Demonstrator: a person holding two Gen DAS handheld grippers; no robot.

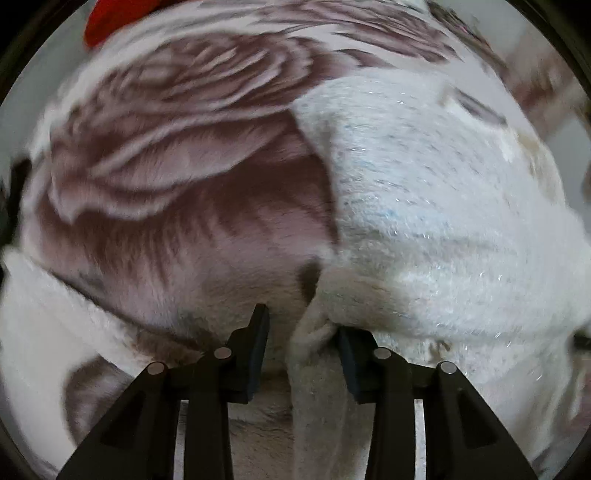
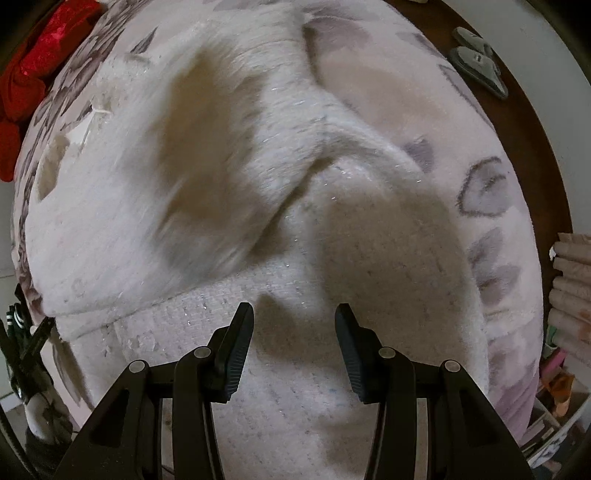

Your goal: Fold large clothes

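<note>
A white fuzzy knit garment (image 1: 424, 206) with glittery threads lies on a fleece blanket printed with large mauve roses (image 1: 177, 147). In the left wrist view my left gripper (image 1: 303, 328) has its jaws apart, and a bunched fold of the white garment (image 1: 314, 339) sits between them against the right finger. In the right wrist view the same garment (image 2: 229, 177) fills the frame with a raised fold across it. My right gripper (image 2: 294, 321) is open just above the garment's ribbed part (image 2: 207, 306) and holds nothing.
A red cloth (image 2: 33, 77) lies at the far left, also in the left wrist view (image 1: 110, 18). A pair of grey slippers (image 2: 476, 59) sits on the dark floor at the upper right. Stacked pink fabric (image 2: 572, 280) stands at the right edge.
</note>
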